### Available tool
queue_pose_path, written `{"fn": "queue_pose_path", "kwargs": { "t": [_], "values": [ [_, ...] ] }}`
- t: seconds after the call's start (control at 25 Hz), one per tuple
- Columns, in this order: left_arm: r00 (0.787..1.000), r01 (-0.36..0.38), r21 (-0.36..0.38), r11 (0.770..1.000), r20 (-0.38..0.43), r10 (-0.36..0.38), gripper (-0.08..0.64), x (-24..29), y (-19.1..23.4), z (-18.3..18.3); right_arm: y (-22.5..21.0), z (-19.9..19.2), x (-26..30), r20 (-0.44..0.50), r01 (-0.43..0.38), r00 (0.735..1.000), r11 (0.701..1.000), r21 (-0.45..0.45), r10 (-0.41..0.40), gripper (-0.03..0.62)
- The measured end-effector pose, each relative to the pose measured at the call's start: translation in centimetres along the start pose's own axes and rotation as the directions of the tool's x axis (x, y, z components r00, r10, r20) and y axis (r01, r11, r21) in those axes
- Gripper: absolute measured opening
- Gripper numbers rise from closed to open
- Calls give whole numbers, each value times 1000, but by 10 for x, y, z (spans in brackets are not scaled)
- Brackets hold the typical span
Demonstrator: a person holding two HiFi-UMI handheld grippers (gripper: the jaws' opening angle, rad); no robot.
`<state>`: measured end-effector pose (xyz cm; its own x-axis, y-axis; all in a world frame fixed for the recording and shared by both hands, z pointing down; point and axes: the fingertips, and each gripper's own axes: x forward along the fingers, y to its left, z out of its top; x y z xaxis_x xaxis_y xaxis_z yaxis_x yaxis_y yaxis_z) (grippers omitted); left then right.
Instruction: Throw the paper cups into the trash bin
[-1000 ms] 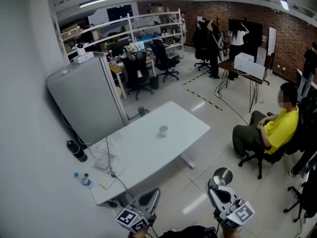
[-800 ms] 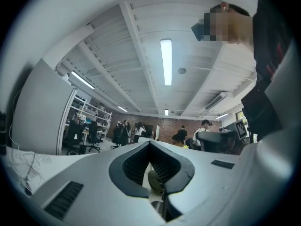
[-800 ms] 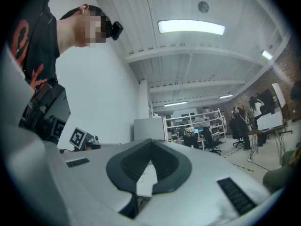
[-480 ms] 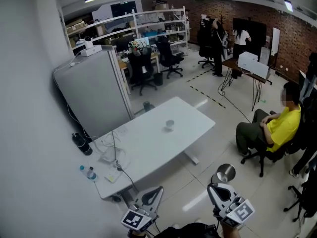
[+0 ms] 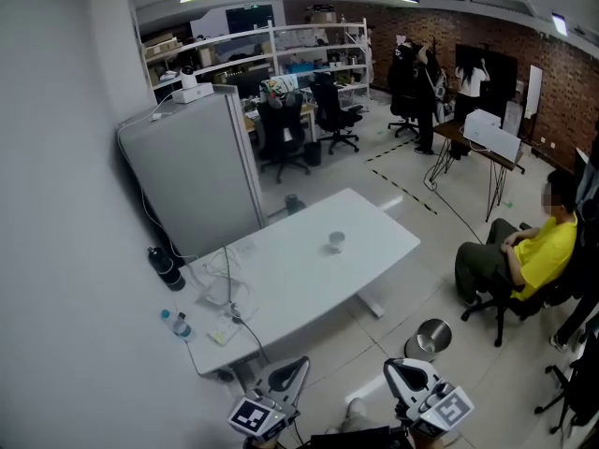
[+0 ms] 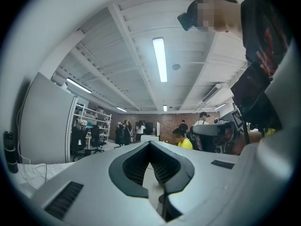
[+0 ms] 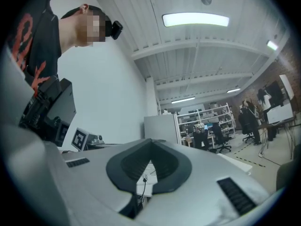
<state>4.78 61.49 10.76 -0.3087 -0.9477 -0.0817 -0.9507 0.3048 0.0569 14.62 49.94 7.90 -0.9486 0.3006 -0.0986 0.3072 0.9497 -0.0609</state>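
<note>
One paper cup [image 5: 335,241] stands upright near the middle of the white table [image 5: 374,227] in the head view. A round metal trash bin [image 5: 429,339] sits on the floor to the right of the table's near end. My left gripper [image 5: 288,370] and right gripper [image 5: 402,374] show at the bottom edge, short of the table and pointing towards it. In the left gripper view the jaws [image 6: 150,144] are shut with nothing between them. The right gripper [image 7: 150,141] is likewise shut and empty. The bin lies just right of and beyond the right gripper.
A tall grey cabinet [image 5: 197,176] stands behind the table's left end. Cables [image 5: 226,283] lie on that end of the table. A black bottle [image 5: 167,267] and a water bottle [image 5: 181,325] stand on the floor by the wall. A seated person in yellow [image 5: 535,251] is at right.
The table, cup and bin have slid rightwards in the head view, and both grippers sit lower in it. The bin now shows clear of the right gripper. Both grippers stay shut.
</note>
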Motion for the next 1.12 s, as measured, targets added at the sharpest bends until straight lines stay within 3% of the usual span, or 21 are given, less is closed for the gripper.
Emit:
{"fn": "queue_pose_path", "kwargs": {
  "t": [0.28, 0.52, 0.72, 0.92, 1.12],
  "values": [
    [998, -50, -48, 998, -35, 48, 3, 12, 22, -1, -15, 11, 36, 13, -65, 998, 998, -17, 65, 0],
    [999, -38, 83, 996, 1, 38, 3, 54, 28, -7, -44, 9, 65, 20, -112, 993, 994, 3, 112, 0],
    [997, -49, 45, 998, 62, 46, 3, 101, 41, 9, -86, 10, 83, 37, -118, 992, 993, 18, 118, 0],
    [999, -24, 16, 1000, 37, 23, 3, 143, 56, 4, -121, 15, 99, 78, -122, 990, 992, 32, 120, 0],
    [999, -50, 2, 999, -8, 50, 3, 174, 64, -2, -158, 13, 100, 79, -99, 992, 993, 56, 95, 0]
  ]
}}
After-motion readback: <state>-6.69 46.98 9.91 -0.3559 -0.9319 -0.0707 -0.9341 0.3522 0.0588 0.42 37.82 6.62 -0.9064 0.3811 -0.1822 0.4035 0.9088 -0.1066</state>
